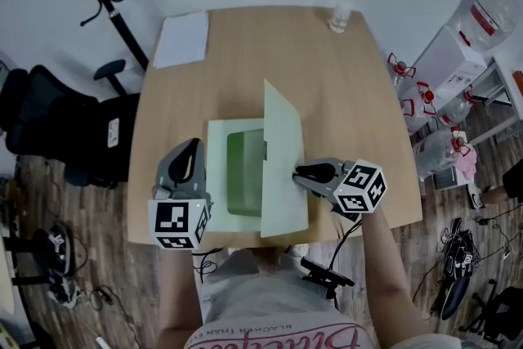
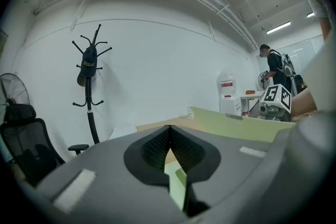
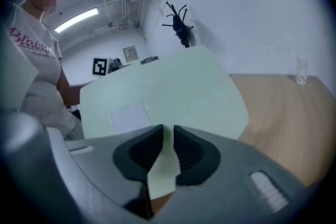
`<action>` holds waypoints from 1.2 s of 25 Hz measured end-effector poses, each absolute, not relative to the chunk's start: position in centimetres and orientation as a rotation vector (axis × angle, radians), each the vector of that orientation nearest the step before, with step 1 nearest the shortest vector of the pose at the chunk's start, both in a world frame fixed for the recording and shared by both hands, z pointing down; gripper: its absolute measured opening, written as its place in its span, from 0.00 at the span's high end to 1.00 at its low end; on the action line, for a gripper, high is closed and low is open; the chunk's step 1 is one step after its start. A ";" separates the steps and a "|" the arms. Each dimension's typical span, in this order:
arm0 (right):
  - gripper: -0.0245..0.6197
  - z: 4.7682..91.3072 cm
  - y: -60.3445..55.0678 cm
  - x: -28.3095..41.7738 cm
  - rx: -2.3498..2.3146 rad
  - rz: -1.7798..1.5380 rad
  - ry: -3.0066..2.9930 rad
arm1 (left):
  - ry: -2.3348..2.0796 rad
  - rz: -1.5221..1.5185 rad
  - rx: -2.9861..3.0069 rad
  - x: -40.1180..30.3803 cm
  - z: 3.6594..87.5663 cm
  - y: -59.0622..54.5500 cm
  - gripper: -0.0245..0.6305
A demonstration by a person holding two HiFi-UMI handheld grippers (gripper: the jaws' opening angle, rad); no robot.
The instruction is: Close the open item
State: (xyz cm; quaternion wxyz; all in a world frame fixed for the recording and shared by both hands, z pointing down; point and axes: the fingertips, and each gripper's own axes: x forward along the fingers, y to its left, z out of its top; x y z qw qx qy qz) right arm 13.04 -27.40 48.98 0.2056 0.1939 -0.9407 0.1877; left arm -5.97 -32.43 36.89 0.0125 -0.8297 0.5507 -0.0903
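Since my left gripper (image 1: 194, 147) sits at the left edge of the pale green card folder (image 1: 219, 176), jaws together at the tips, I treat it as the anchor. Pale green shows in the gap below the pads, though I cannot tell whether they actually pinch the cover. I judge it should keep that side flat on the light wooden table (image 1: 343, 94) and not drag it.

The folder lies open near the table's front edge. Its lower panel is thin, matte and smooth, with a darker green rectangular pocket (image 1: 245, 172) in the middle. Its raised front flap (image 1: 282, 159) stands nearly upright along the fold, a stiff flat sheet with rounded corners.

My right gripper (image 1: 299, 173) is at the flap's right side with its jaws a little apart and the sheet's edge between the ribbed black pads, which do not seem to press on it. To close the folder well I would nudge the flap over to the left from low down, follow its arc, and let it fall square onto the lower panel, because thin card buckles if pushed at one corner.
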 end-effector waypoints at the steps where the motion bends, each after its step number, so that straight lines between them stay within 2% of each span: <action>1: 0.87 49.1 -27.4 12.6 0.542 0.519 -2.617 | 1.719 -0.280 -2.587 -6.3 36.9 -32.4 0.94; 16: 0.82 51.6 -27.4 7.3 0.554 0.415 -2.494 | 1.723 -0.276 -2.626 -10.4 38.5 -32.6 0.94; 22: 0.79 52.7 -27.4 5.9 0.564 0.458 -2.471 | 1.725 -0.282 -2.638 -11.8 38.9 -33.0 0.94; 30: 0.79 53.8 -27.3 4.2 0.549 0.471 -2.438 | 1.724 -0.280 -2.650 -13.7 39.7 -33.3 0.94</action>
